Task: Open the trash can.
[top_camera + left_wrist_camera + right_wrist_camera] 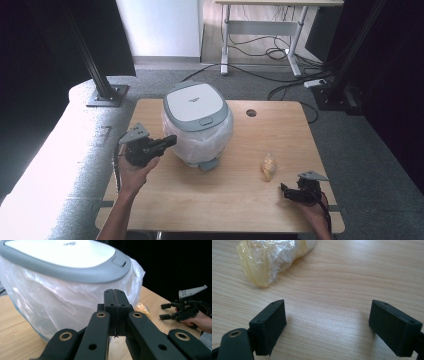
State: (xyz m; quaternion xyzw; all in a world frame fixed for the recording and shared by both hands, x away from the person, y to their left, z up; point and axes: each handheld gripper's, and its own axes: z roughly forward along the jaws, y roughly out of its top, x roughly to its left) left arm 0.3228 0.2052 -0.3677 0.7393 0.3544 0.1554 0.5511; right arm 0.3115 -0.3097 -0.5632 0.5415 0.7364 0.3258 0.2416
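On the wooden tabletop (220, 195) a white rice cooker (197, 122), wrapped in clear plastic, stands near the far edge; the left tongs (170, 141), clenched on nothing, hover just beside its wrapped side, while the right tongs (286, 192) gape released near a small plastic-wrapped yellow bundle (268, 166)

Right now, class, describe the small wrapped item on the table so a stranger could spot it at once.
Start at the big white bin on the wooden table. Look to its right, toward the right gripper: a small yellowish bundle lies alone there, wrapped in crinkly clear plastic.
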